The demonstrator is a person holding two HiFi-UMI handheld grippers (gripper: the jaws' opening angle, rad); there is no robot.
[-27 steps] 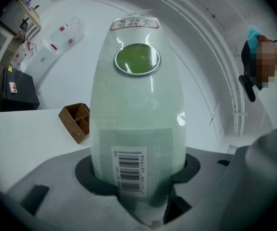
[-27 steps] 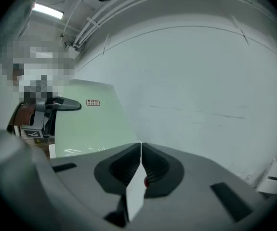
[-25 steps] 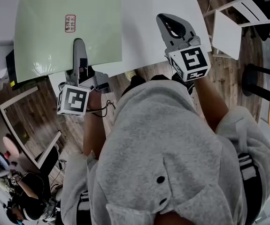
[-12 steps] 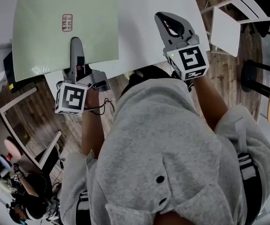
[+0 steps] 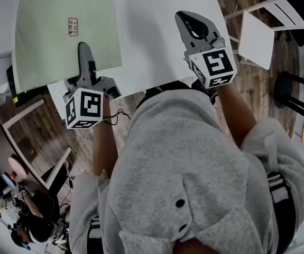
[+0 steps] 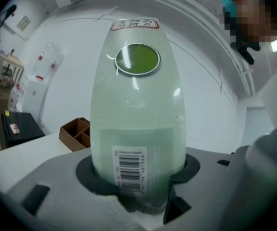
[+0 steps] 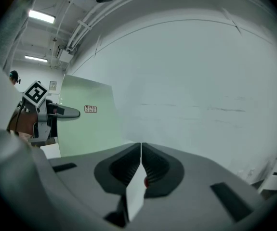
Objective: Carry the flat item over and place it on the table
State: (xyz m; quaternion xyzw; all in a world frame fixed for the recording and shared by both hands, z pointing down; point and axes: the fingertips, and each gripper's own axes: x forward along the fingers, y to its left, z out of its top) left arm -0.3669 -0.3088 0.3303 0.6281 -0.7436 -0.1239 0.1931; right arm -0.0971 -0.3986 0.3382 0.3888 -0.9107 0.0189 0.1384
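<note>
The left gripper (image 5: 84, 51) is clamped on the near edge of the pale green sheet (image 5: 51, 36), right by its barcode sticker (image 6: 127, 170). The sheet lies flat over the left part of the white table (image 5: 152, 30), and its near-left corner juts out past the table's edge. To its right the tabletop is bare as far as the right gripper (image 5: 186, 20), whose jaws are pressed together above the table's near edge. A white chair (image 5: 257, 36) stands off the right side.

head view looks steeply down; both gripper views face the shared table (image 5: 152, 36).
</note>
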